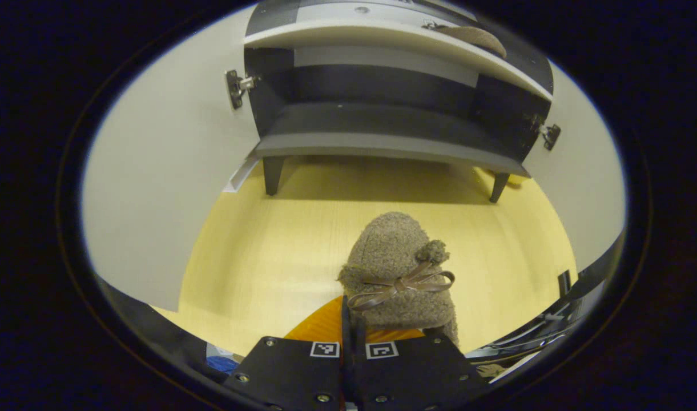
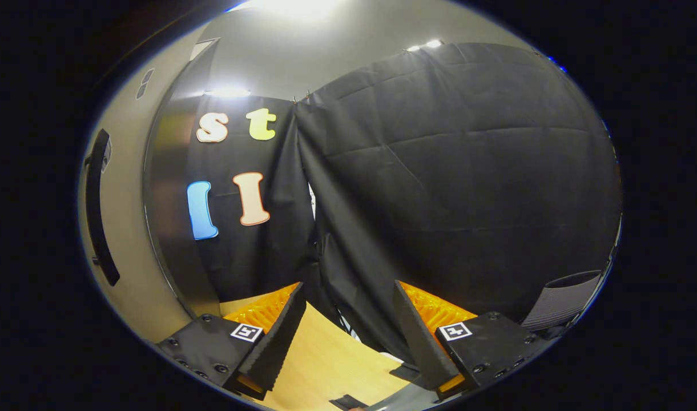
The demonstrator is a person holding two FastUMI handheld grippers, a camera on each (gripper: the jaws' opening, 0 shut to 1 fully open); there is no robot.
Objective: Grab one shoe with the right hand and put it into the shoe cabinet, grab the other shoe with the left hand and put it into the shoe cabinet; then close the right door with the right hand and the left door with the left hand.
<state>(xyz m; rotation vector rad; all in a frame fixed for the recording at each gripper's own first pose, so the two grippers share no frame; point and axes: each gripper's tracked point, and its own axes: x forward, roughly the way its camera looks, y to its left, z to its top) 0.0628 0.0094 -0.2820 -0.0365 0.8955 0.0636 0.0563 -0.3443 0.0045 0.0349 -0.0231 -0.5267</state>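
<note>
- Two white doors (image 1: pixel 154 188) stand open on the cabinet (image 1: pixel 394 120), which sits on dark legs over a pale yellow wood floor (image 1: pixel 268 257).
- My left hand-held gripper (image 1: pixel 352 337) is clenched on a fuzzy brown shoe (image 1: pixel 397 268), above the floor before the cabinet.
- One more shoe (image 1: pixel 474 37) lies on the upper shelf.
- My right hand-held gripper (image 2: pixel 348 337) is released, facing the black cloth wall (image 2: pixel 468 171).

A pale yellow wood-grain floor (image 1: pixel 279 251) spreads out in the left gripper view, bright under the lamps. In the right gripper view, black cloth (image 2: pixel 456 188) hangs in folds as the booth's wall, meeting at a seam in the middle. Left of it stands a grey panel (image 2: pixel 125 274) with a long dark handle (image 2: pixel 100 211). Ceiling lights (image 2: pixel 294 7) glare overhead. A dark ribbed object (image 2: pixel 562 297) sits at the right edge.
</note>
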